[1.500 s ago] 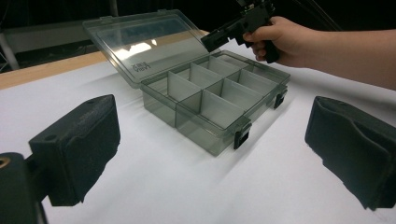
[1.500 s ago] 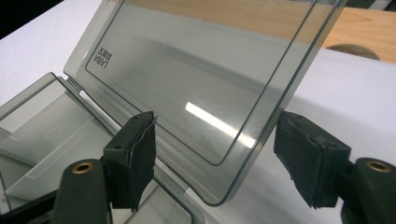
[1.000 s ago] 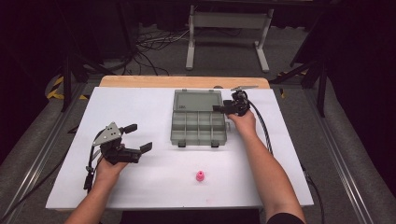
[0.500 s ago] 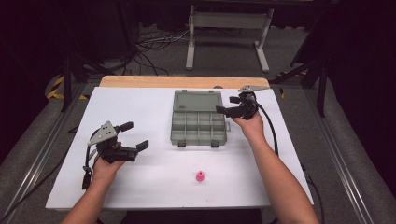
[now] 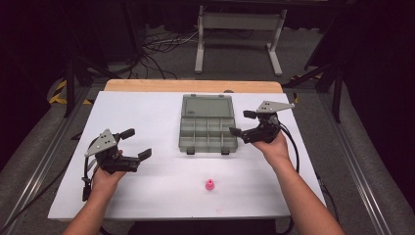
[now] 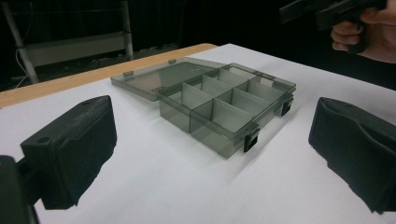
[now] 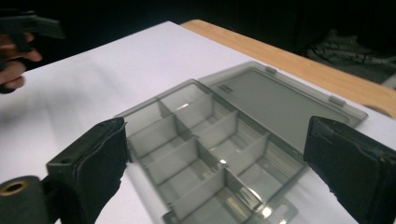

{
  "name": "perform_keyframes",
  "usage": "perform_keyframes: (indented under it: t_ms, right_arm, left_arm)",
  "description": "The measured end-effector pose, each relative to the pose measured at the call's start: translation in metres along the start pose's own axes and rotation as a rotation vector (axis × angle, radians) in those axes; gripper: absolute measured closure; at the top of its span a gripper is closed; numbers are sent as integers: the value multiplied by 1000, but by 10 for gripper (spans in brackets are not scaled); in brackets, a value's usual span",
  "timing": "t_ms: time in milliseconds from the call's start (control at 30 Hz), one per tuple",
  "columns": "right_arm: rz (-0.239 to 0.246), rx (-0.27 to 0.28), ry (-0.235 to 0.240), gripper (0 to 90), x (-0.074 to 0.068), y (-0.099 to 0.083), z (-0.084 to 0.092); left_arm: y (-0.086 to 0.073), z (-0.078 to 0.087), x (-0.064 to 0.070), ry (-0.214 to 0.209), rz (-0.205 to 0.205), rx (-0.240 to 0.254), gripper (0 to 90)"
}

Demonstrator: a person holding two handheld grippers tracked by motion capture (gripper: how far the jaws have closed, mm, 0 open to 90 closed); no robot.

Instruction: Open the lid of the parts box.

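Note:
A grey see-through compartment box [image 5: 208,132] lies open on the white table [image 5: 156,112], its lid [image 5: 207,105] folded flat toward the far side. Its divided cells [image 7: 205,149] look empty, and two dark latches [image 6: 251,138] hang on its near wall. A small pink piece [image 5: 209,185] sits on the table in front of the box. My left gripper [image 5: 136,145] is held open at the table's left, jaws pointing at the box [image 6: 224,105]. My right gripper [image 5: 242,123] is open just right of the box, nothing between its jaws.
A wooden strip [image 5: 193,86] borders the table's far edge. Beyond it stand a grey metal stand [image 5: 238,29] and loose cables [image 5: 161,46] on the floor. Metal rails [image 5: 29,181] run along both sides of the table.
The right gripper has drawn back from the box's far right corner toward the near right side. The left gripper has moved slightly nearer the table's front edge.

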State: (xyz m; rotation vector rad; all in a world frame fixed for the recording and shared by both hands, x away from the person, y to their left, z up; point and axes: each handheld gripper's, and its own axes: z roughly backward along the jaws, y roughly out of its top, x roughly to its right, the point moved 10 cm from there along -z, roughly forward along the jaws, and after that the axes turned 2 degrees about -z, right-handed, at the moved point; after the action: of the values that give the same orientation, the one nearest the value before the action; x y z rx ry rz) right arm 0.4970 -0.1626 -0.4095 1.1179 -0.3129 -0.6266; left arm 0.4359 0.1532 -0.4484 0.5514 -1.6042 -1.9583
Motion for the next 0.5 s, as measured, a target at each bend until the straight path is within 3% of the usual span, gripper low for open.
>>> perform_keyframes:
  t_ms: [200,500]
  right_arm:
    - [72,-11,33,69,-32,-6,9]
    - [102,-15,101,68,-67,-19,15]
  left_arm:
    - [2,5,-9,8,32,31,20]
    - [4,4,-4,-1,29,32,19]
